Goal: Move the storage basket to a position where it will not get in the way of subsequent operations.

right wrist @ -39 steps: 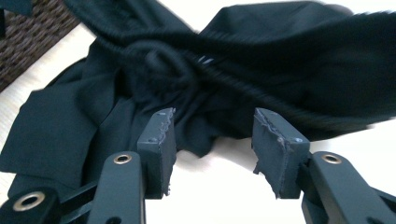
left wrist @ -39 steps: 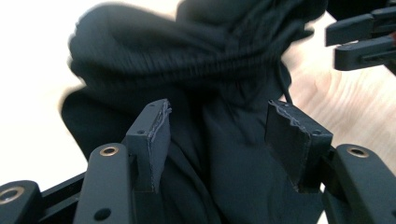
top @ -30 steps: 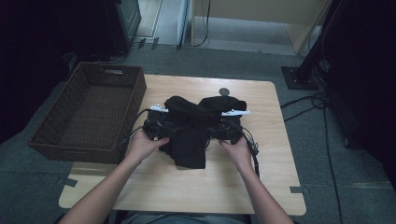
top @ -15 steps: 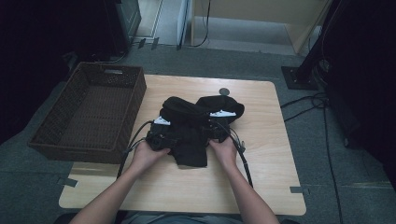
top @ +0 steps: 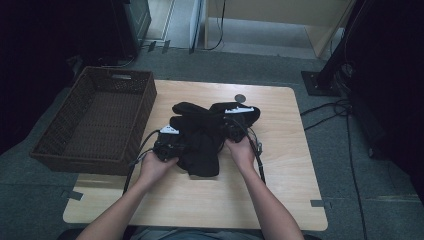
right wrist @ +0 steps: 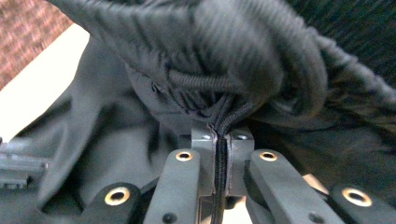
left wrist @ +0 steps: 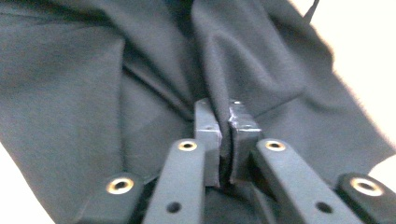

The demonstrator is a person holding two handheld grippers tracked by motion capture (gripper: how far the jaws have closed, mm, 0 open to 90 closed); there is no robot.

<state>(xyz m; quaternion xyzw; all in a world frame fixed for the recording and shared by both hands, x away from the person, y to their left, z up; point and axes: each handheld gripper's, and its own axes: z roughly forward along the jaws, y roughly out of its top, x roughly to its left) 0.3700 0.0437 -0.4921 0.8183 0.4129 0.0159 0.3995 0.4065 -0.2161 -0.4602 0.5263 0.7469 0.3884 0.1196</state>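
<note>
Black crumpled fabric garment (top: 200,137): table centre, long axis twelve-to-six. Left gripper (top: 167,145), at its nine o'clock, has just clamped a fold; right gripper (top: 234,125), at two o'clock, has just pinched its drawcord (right wrist: 219,154).

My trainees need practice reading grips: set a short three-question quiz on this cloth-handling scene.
1. True or false: the left gripper is pinching a fold of the black garment.
2. What runs between the pads of the right gripper: A a drawstring cord, B a spoon, C paper?
3. On which side of the garment, in the high view, does the wicker basket stand?

Key: 1 true. 2 A. 3 the left.
</note>
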